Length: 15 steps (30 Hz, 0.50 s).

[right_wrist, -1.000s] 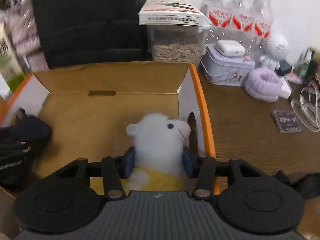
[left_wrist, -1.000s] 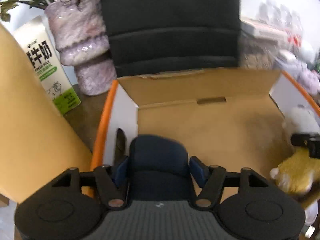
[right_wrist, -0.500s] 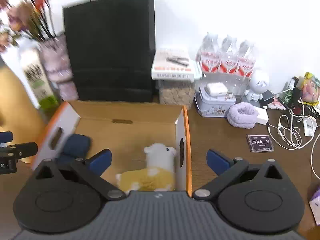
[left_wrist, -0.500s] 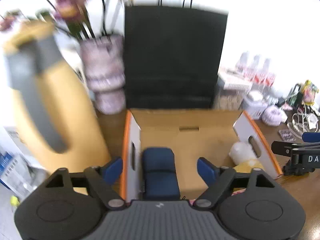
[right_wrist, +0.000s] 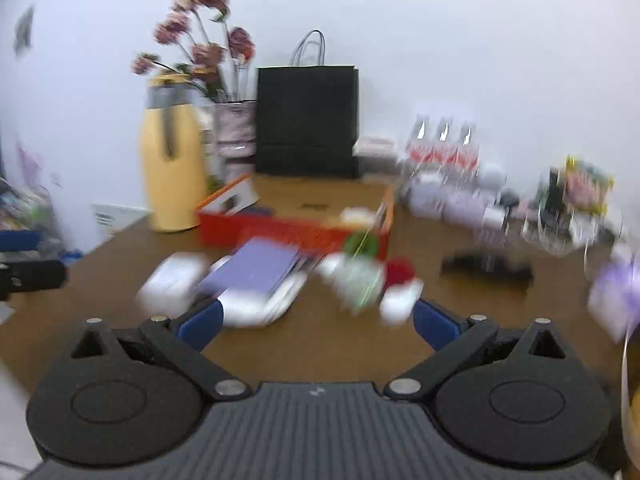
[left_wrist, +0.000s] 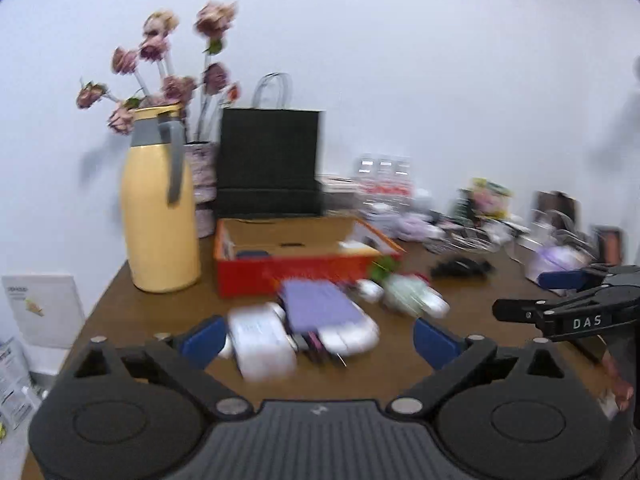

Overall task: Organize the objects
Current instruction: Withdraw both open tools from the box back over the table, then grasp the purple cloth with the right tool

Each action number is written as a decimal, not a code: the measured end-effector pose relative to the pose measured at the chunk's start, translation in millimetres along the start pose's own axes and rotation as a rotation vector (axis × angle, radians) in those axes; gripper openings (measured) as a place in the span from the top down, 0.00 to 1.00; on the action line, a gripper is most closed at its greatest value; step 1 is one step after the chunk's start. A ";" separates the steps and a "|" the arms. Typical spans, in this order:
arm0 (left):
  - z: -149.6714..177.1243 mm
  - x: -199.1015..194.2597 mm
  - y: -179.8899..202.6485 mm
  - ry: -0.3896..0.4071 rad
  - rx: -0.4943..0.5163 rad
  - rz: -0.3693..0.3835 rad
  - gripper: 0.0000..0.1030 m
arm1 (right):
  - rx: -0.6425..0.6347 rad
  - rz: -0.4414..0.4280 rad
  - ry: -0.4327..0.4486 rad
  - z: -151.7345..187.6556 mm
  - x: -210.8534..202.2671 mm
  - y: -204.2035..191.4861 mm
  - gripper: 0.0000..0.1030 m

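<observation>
Left gripper (left_wrist: 316, 338) and right gripper (right_wrist: 316, 324): jaws spread wide, nothing held. The box (left_wrist: 296, 270) sits on the table (left_wrist: 168, 312) beside the jug (left_wrist: 160, 200); blurred items lie before it.

One box (left_wrist: 292, 270), three bottles (right_wrist: 442, 142)

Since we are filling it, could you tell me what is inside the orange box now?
Over the orange box's front wall, a dark blue item shows at the left and something white at the right. The wall hides the floor and their lower parts.
</observation>
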State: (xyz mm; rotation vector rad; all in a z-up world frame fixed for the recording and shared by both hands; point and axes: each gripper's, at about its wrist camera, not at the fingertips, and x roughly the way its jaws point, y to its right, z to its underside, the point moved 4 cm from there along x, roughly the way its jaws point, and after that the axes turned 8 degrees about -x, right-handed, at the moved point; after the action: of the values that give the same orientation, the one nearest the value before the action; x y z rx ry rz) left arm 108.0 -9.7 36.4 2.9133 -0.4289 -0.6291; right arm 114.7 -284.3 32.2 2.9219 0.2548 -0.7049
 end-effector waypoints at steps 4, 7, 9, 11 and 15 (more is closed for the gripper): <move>30.8 -21.9 -6.5 -0.054 -0.078 -0.029 0.00 | 0.129 -0.101 -0.080 42.4 -31.5 -2.6 0.00; 26.0 -3.5 -17.7 -0.078 -0.083 -0.132 0.00 | 0.139 -0.022 -0.034 32.3 -28.2 7.9 0.00; 22.6 10.5 -23.7 -0.083 -0.093 -0.184 0.00 | 0.149 -0.002 -0.024 26.3 -19.8 9.9 0.00; 23.5 19.0 -26.4 -0.088 -0.100 -0.178 0.00 | 0.143 -0.010 -0.025 26.5 -10.3 8.1 0.00; 27.3 50.2 -28.2 -0.126 -0.096 -0.146 0.00 | 0.114 0.007 -0.057 28.9 17.1 5.4 0.00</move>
State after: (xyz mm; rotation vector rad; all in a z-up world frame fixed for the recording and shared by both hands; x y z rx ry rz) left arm 147.3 0.1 -12.8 2.8414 -0.1932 -0.8333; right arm 118.0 -291.9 -0.8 3.0024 0.2046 -0.8265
